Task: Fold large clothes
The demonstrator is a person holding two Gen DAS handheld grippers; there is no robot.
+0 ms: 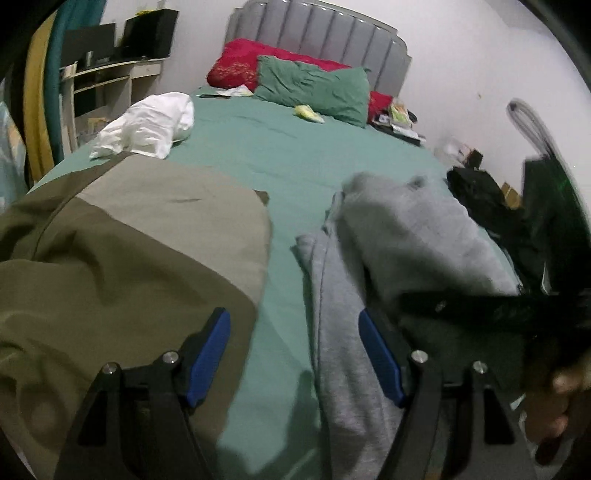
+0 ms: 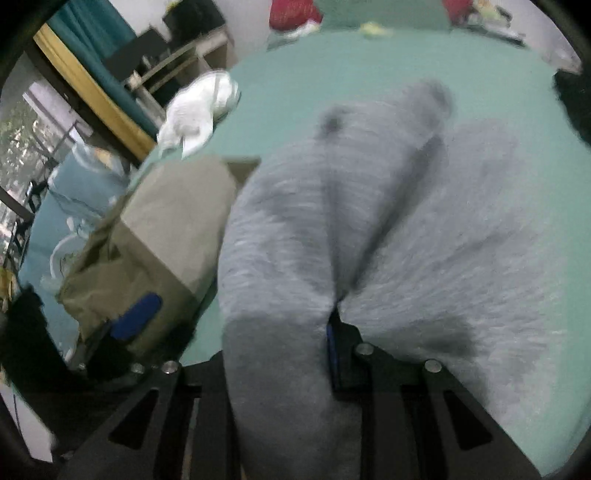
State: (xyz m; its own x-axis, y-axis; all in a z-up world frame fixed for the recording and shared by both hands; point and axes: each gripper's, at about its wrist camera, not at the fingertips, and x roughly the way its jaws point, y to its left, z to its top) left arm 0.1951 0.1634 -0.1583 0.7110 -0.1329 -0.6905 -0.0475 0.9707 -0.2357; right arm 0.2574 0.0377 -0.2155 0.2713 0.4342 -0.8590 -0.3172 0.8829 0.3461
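right gripper (image 2: 295, 350) pinching grey garment (image 2: 369, 221), bed (image 2: 295, 74)

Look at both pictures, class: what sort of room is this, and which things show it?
A bedroom, most likely. A bed with a green sheet fills the view, a grey padded headboard stands against the wall, and a green pillow and a red pillow lie below it.

My bed (image 1: 280, 147), green sheet, grey headboard (image 1: 317, 33) against white wall (image 1: 461, 55). Red pillow (image 1: 236, 66), green pillow (image 1: 314, 90) at head. Shelf unit (image 1: 107, 81) beyond left edge. Teal-yellow curtain (image 2: 96, 62), window (image 2: 22, 147) beside it.
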